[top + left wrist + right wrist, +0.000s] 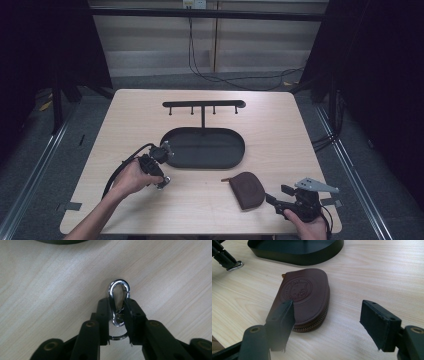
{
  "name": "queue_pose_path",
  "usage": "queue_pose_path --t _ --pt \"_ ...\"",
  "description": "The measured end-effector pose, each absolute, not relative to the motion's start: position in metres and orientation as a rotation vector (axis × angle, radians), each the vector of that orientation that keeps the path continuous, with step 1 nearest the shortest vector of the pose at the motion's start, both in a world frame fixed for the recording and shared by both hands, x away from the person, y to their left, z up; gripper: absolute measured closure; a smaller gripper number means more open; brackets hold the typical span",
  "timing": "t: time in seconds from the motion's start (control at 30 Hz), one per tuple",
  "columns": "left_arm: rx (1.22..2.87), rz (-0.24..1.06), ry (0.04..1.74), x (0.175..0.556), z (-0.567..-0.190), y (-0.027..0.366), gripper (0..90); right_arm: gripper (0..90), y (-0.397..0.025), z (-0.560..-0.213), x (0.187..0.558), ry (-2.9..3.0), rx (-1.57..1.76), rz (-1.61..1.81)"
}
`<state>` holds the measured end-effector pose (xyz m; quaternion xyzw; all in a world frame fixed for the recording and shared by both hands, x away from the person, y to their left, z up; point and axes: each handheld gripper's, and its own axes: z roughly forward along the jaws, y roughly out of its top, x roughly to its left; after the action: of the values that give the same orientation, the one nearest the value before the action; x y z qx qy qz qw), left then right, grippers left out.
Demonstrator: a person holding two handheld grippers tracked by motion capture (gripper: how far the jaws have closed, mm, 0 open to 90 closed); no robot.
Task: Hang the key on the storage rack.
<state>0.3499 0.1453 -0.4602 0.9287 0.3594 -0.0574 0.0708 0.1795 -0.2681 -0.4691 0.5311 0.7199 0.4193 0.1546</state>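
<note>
A silver carabiner clip with a key ring lies on the wooden table, and my left gripper is shut on its lower half. From above, that left gripper points down at the table just in front of the black oval tray. A brown zipped leather pouch lies flat at the front right. My right gripper stands open just right of it. In the right gripper view the pouch lies ahead, towards the left finger, touching neither jaw.
A black T-shaped hook rack rises from the tray's far rim. The tray's front wall is beyond the pouch. The table's front edge is close to both hands. Cables run on the floor behind the table.
</note>
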Motion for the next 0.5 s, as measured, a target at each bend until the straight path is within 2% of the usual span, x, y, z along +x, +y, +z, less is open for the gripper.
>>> queue_pose_path --t 0.1,0.2,0.3,0.5 --pt "2.807 -0.181 1.069 0.35 -0.46 0.142 76.5 27.4 -0.268 -0.469 0.18 2.067 1.521 1.199" --pt "2.838 -0.202 1.051 0.349 -0.464 0.137 69.4 27.4 -0.268 -0.469 0.18 2.068 1.52 1.199" --pt "2.85 -0.163 1.038 0.346 -0.464 0.133 66.8 27.4 -0.268 -0.469 0.179 2.066 1.523 1.201" --pt "2.899 -0.086 1.016 0.342 -0.465 0.124 67.9 27.4 -0.268 -0.469 0.18 2.071 1.522 1.197"
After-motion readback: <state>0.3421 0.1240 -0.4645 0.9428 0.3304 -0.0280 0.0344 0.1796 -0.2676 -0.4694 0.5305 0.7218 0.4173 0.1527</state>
